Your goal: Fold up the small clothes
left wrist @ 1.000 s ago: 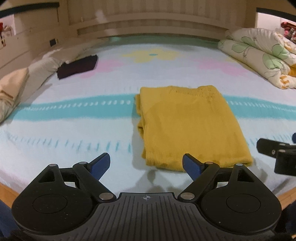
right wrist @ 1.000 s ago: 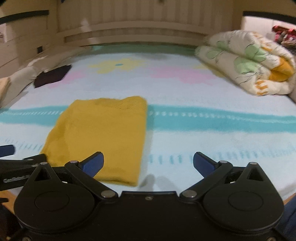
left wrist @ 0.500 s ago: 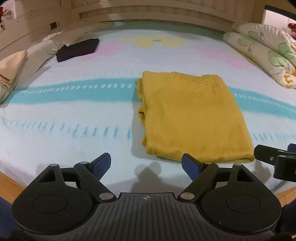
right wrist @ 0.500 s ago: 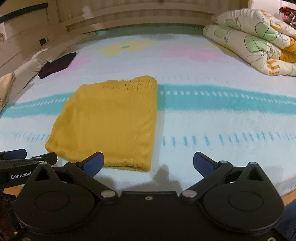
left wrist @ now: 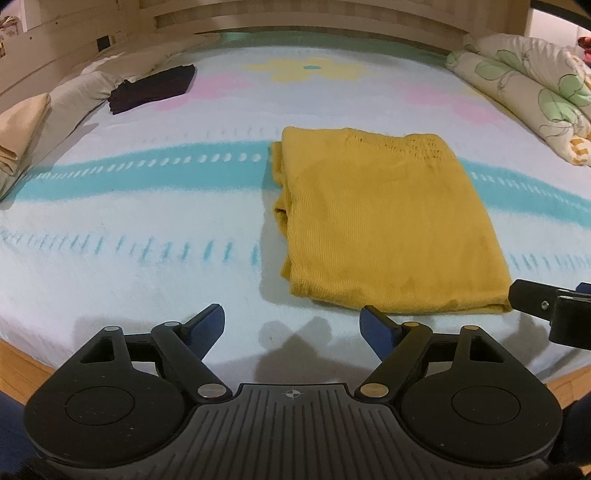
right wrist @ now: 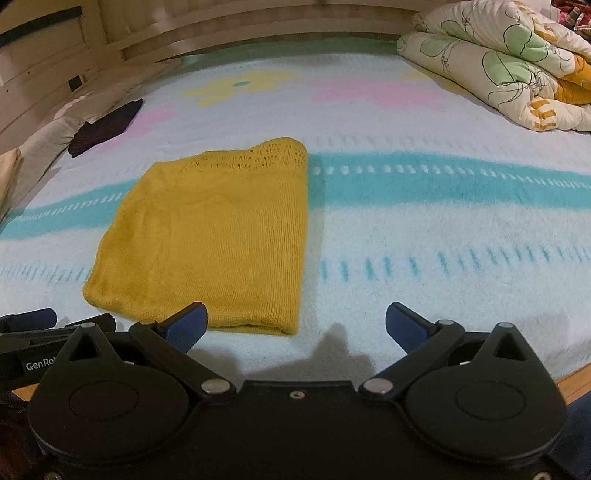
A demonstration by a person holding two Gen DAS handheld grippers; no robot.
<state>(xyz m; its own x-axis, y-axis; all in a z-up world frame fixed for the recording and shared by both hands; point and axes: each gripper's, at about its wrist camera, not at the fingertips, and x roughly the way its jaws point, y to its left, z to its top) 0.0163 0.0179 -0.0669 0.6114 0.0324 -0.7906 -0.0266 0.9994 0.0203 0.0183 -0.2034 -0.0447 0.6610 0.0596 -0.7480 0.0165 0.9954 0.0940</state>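
We see a bed w/ pale blanket, teal stripe, flower print. Wooden headboard behind; rolled floral quilt at right.

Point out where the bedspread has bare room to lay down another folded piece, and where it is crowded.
Bare: the wide stretch right of the yellow garment, up to the floral quilt; and the stretch to its left, short of the dark garment and the beige fabric at the left edge. Crowded: the near edge, where the closing, empty left gripper and open right gripper hover.
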